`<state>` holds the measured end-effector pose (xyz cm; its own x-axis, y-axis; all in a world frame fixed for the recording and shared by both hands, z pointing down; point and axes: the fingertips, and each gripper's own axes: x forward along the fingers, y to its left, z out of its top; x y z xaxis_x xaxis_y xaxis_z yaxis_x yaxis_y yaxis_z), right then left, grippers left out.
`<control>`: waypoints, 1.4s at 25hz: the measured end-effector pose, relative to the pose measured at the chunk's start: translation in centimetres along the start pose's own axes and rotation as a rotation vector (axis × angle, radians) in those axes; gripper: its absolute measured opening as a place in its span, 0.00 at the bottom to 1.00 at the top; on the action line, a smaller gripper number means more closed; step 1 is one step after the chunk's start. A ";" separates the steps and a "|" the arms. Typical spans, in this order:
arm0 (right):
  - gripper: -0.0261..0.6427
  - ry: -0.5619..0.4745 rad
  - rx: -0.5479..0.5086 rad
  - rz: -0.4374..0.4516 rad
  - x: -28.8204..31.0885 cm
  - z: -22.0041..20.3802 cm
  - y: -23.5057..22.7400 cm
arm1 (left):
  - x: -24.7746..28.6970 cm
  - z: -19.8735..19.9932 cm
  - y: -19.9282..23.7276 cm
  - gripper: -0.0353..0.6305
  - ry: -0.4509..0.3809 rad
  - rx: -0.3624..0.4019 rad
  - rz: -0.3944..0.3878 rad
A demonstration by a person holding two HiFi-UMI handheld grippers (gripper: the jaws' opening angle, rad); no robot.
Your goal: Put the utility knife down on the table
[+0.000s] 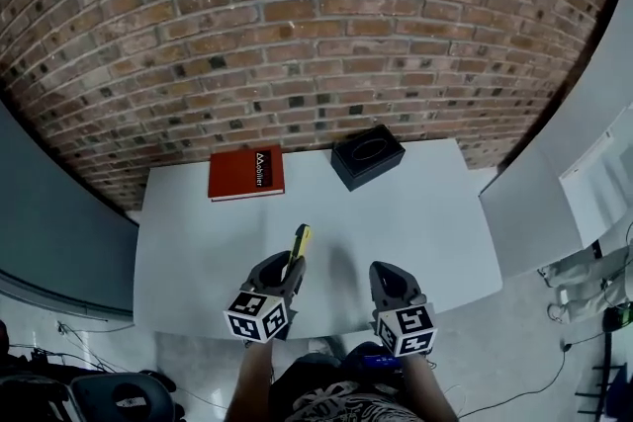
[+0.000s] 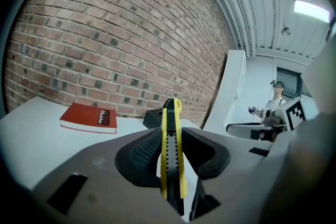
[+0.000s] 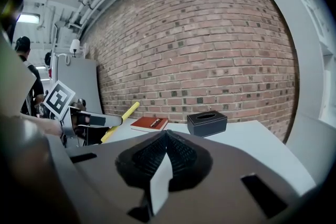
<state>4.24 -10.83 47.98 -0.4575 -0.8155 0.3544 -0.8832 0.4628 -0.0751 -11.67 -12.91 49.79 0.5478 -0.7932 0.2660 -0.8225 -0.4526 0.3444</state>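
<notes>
A yellow and black utility knife (image 2: 170,149) stands upright between the jaws of my left gripper (image 2: 170,157), which is shut on it. In the head view the knife (image 1: 299,244) sticks out forward from the left gripper (image 1: 285,274), above the near middle of the white table (image 1: 425,222). The right gripper view shows the knife (image 3: 122,115) at the left, raised over the table. My right gripper (image 3: 164,152) is shut with nothing between its pads. It hovers near the table's front edge (image 1: 388,280), to the right of the left one.
A red book (image 1: 246,172) lies at the back left of the table. A black tissue box (image 1: 367,155) stands at the back middle. A brick wall (image 1: 297,25) rises behind the table. A white partition (image 1: 554,183) stands to the right.
</notes>
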 end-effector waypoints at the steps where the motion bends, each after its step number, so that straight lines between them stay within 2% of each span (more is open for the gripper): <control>1: 0.04 -0.002 0.000 -0.003 0.0 0.2 -0.2 | 0.2 0.1 0.1 0.24 0.000 -0.002 0.001; 9: 0.04 0.007 0.004 -0.023 0.1 0.7 -2.0 | 1.7 1.5 0.1 0.24 -0.025 -0.020 -0.004; 18: 0.04 0.012 -0.003 0.000 2.3 1.4 -2.4 | 2.8 2.2 1.1 0.24 -0.018 -0.017 0.013; 26: 0.04 0.039 0.014 -0.009 3.0 0.2 -3.5 | 4.3 1.2 1.2 0.24 0.020 -0.020 0.008; 35: 0.04 0.101 0.022 -0.003 4.5 -1.4 -4.2 | 5.9 -1.3 2.1 0.24 0.106 -0.031 0.017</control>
<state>6.06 -15.99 51.21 -0.4431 -0.7772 0.4468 -0.8871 0.4519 -0.0938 -9.96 -17.99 53.29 0.5481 -0.7526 0.3649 -0.8277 -0.4254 0.3660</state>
